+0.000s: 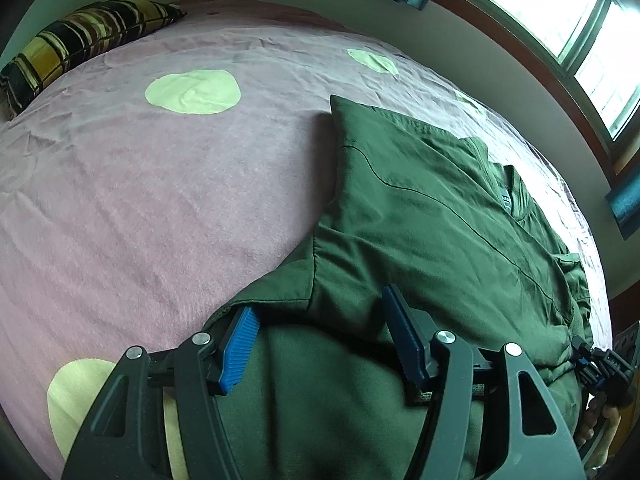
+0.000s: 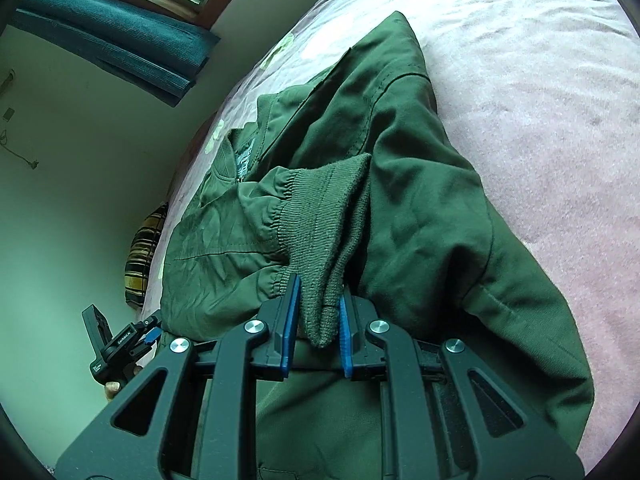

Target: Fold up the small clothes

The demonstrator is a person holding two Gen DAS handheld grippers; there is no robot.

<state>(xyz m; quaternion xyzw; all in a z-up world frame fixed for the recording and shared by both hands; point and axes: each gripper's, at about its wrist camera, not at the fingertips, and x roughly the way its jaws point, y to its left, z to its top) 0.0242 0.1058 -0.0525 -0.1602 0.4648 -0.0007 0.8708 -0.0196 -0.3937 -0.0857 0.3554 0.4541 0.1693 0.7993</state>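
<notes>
A dark green jacket lies on a bed covered by a pink bedspread with pale green dots, filling the lower right of the left wrist view. The left gripper sits at the bottom centre of that view with its blue-padded fingers spread wide apart — one pad at the jacket's edge, the other resting on the fabric, nothing clamped between them. In the right wrist view, the right gripper at bottom centre is closed on the jacket's ribbed knit cuff, which hangs pinched between its blue pads. A striped yellow-and-black pillow lies in the upper left of the left wrist view, a window in the upper right.
</notes>
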